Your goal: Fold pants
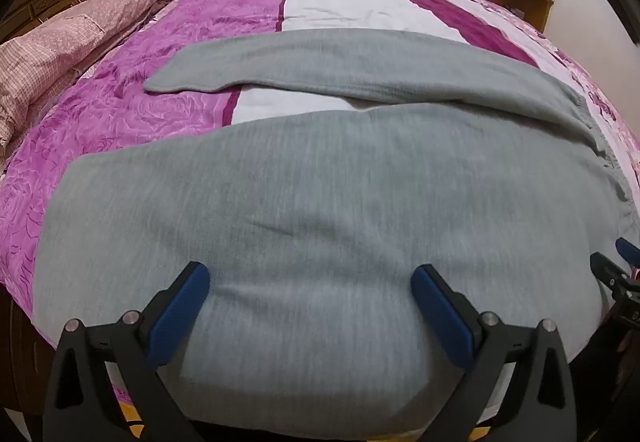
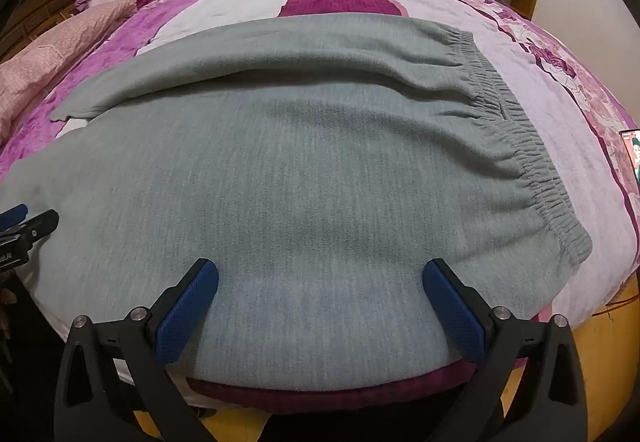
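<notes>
Two grippers hovered at the near edge of the bed point(image 1: 120, 90), and I had both sets of fingers spread wide, pinching nothing. The left gripper point(image 1: 310, 310) sat over the near leg, toward the cuff end; the right gripper point(image 2: 320, 304) sat over the same leg nearer the waist. Each showed at the margin of the other's view.

One pair of grey pants point(image 2: 300, 170) lay flat across the bedspread, legs running to my left, the elastic waistband point(image 2: 532, 170) to my right. The two legs were parted slightly, with a wedge of bedspread showing between them at the cuffs. The far leg point(image 1: 320, 62) lay well apart from my fingers.

I judged the folding had not begun: no layer was doubled over. The step in hand looked like the first fold, one leg onto the other. That called for lowering both sets of fingers onto the near edge of the fabric, closing on it at two points, then carrying it across to the far leg evenly.

I counted one pink quilt point(image 1: 52, 54) bundled at the headboard side.
</notes>
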A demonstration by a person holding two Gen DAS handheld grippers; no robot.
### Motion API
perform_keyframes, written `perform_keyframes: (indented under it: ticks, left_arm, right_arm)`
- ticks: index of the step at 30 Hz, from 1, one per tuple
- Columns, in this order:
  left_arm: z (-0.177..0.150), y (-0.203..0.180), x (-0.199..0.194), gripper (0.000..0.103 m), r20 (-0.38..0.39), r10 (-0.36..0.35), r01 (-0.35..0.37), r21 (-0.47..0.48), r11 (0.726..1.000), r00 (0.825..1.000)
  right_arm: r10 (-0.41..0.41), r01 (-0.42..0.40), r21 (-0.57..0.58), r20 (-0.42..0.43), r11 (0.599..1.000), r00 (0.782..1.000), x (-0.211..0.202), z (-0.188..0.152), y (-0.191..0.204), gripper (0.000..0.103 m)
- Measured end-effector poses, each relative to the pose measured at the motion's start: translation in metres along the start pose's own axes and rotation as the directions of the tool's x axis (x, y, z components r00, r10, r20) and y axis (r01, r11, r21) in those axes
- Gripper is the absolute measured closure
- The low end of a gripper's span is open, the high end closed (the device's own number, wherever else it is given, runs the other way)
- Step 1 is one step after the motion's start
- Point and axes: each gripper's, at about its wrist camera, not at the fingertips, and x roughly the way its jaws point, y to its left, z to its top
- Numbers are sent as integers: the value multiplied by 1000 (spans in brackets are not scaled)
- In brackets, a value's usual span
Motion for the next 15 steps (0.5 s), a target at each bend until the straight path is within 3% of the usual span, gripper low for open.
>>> perform_keyframes:
  ticks: [15]
  left_arm:
    - [0,0,0,0,-1,-3,3,-2,1000,1000]
  right_arm:
    - [-5,5,-2,4,1000,1000,0,1,0,3]
